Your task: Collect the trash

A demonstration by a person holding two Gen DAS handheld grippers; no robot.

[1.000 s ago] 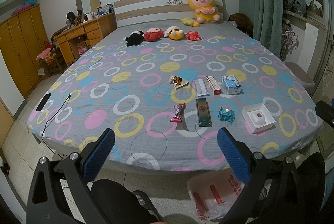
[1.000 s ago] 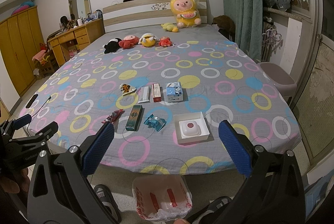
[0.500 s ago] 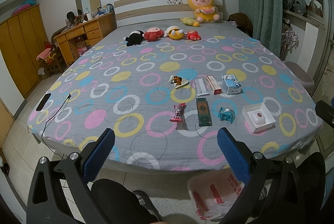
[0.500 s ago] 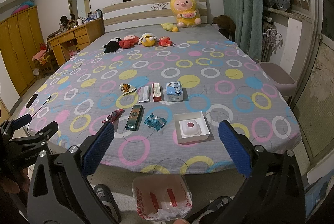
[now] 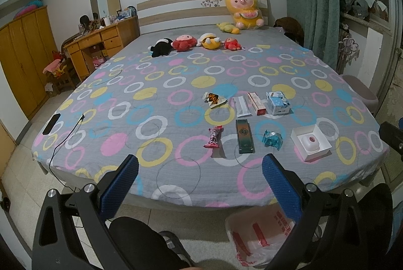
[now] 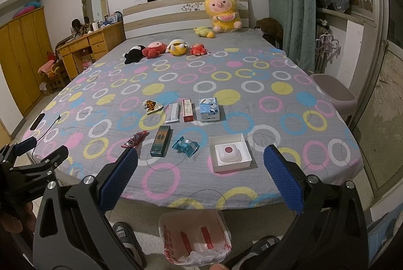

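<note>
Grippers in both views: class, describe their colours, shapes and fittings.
The left gripper and right gripper match: black angular frames with triangular cut-outs, silver round bolts, and two flat fingers faced with blue dimpled pads.

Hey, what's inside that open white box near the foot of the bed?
The open white box holds a white rounded object with a dark pink round spot on top. Whatever lies beneath that object, on the box floor, is covered.

— How are the two grippers held?
— The left gripper [image 5: 200,175] and the right gripper [image 6: 200,173] are both held level, pointed forward, with the blue-padded jaws spread wide.
— Is anything gripped?
— Nothing is gripped.
</note>
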